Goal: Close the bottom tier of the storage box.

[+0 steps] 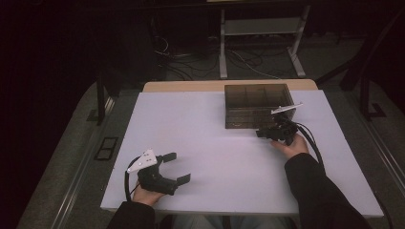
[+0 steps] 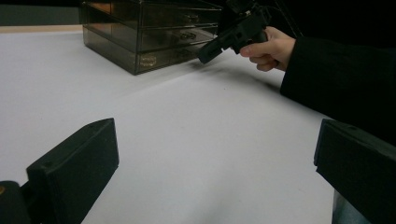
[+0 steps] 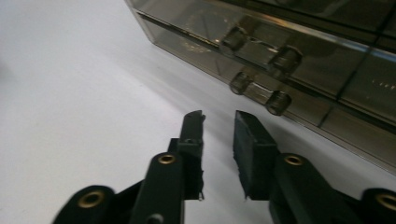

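The right tool (image 3: 218,120) sits just short of the smoky drawer box (image 1: 258,102) at the far right of the worktop (image 1: 205,143), jaws a little apart with nothing between them. It is aimed at the lower drawer handle (image 3: 259,91). The gap looks narrow, so a jaw could butt the handle and shove the light box back. The left tool (image 1: 174,167) rests spread wide and empty.

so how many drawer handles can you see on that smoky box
2 in the right gripper view: one handle on the upper drawer, one handle on the drawer below, just ahead of the right claw. Others may be hidden.
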Available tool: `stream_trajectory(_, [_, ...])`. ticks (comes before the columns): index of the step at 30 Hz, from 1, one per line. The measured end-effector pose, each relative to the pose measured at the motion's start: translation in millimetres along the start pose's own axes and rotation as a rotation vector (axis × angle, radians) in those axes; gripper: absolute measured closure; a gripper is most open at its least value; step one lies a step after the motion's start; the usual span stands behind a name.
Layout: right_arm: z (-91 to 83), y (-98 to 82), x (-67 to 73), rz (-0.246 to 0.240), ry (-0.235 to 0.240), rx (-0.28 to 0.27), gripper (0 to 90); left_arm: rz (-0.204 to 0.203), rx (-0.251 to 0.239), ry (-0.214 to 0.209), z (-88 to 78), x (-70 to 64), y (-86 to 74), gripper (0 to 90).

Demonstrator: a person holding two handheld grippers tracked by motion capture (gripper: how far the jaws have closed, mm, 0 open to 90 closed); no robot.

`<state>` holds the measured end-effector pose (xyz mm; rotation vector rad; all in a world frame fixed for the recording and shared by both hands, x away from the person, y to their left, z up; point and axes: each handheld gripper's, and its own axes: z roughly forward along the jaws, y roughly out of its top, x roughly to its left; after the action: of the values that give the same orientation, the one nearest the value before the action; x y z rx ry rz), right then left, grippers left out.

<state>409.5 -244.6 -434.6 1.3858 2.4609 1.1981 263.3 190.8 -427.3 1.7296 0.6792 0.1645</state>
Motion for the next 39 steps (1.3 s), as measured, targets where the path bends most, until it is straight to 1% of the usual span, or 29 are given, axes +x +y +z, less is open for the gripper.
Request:
stream_trajectory(2, [-2.8,-1.0,3.2,-0.011,0.003,-0.007,61.9,-0.001,0.000,-0.001,0.2,-0.1,0.0,0.0])
stream_trajectory(3, [-4.2,-1.5,4.8,-0.013,0.004,-0.009,57.9,0.000,0.001,-0.003,0.2,-0.1,0.0,0.0])
stream_trajectory(8, [-10.0,-4.5,12.7,-0.034,-0.019,-0.015,38.7,-0.003,0.000,-0.003,0.1,-0.3,-0.2,0.0])
stream_trajectory(9, [-11.5,-5.3,13.7,-0.036,-0.017,-0.018,32.3,-0.003,-0.001,-0.003,0.1,-0.2,-0.1,0.0])
stream_trajectory(11, [-15.4,-7.1,15.4,-0.046,0.004,-0.024,18.1,-0.004,-0.003,-0.001,0.0,-0.3,0.0,0.0])
stream_trajectory(13, [-20.2,-9.0,17.7,-0.055,0.014,-0.033,17.1,-0.004,-0.005,-0.003,-0.2,-0.5,0.0,0.0])
stream_trajectory(14, [-22.7,-9.9,19.5,-0.055,0.003,-0.038,13.1,-0.004,-0.005,-0.004,-0.2,-0.5,0.0,0.0])
stream_trajectory(15, [-24.8,-10.8,21.0,-0.055,0.004,-0.039,7.3,-0.004,-0.005,-0.004,-0.1,-0.4,0.0,0.0])
stream_trajectory(17, [-30.4,-12.3,23.7,-0.052,0.013,-0.047,7.2,-0.004,-0.005,-0.003,0.0,-0.4,0.0,0.0])
stream_trajectory(18, [-32.9,-13.3,25.0,-0.049,0.023,-0.052,4.7,-0.005,-0.005,-0.003,0.0,-0.3,-0.1,0.0])
stream_trajectory(19, [-33.8,-13.8,26.6,-0.052,0.022,-0.044,0.0,-0.005,-0.005,-0.002,0.1,-0.3,-0.1,0.0])
stream_trajectory(21, [-37.0,-14.9,29.7,-0.060,0.033,-0.025,0.0,-0.004,-0.002,-0.002,0.1,-0.1,-0.2,0.0])
stream_trajectory(23, [-40.8,-16.6,33.2,-0.067,0.042,-0.017,0.0,-0.004,0.000,-0.002,0.1,-0.2,-0.3,0.0])
stream_trajectory(27, [-49.7,-21.2,38.7,-0.070,0.056,-0.029,0.0,-0.008,-0.001,0.002,0.3,-0.1,-0.5,0.0])
stream_trajectory(30, [-55.8,-25.2,42.2,-0.075,0.055,-0.030,0.0,-0.008,-0.001,0.001,0.2,0.6,-0.7,0.0])
stream_trajectory(33, [-62.9,-29.0,45.1,-0.066,0.066,-0.040,0.0,-0.009,0.000,0.002,0.1,0.9,-0.8,0.0])
stream_trajectory(35, [-67.0,-32.0,47.3,-0.077,0.061,-0.049,0.0,-0.011,0.002,0.003,0.1,1.1,-0.9,0.0])
stream_trajectory(39, [-73.0,-39.6,50.6,-0.072,0.057,-0.067,0.0,-0.012,0.006,0.006,-0.4,1.4,-1.0,0.0])
